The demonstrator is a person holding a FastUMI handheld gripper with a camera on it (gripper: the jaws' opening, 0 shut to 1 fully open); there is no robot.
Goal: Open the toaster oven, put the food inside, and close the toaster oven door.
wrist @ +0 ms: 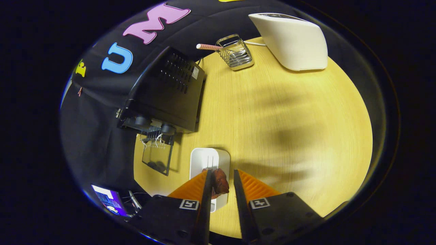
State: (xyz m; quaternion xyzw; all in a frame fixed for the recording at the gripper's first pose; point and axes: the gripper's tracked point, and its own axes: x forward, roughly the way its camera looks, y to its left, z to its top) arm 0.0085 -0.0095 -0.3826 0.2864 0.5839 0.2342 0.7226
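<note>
Reddish-brown food [220,182] is sitting between the gripper [221,177] fingers' narrow gap, probably soft, needing gentle mid-body pinching.

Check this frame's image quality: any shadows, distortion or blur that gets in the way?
Gripper view: strong fisheye bending curves the table edge and tilts the toaster oven; soft broad shadows lie across the tabletop beyond the fingers; the open oven door glass is dim. The food between the open hand-held gripper fingers, over the white plate, looks dark and slightly soft.
</note>
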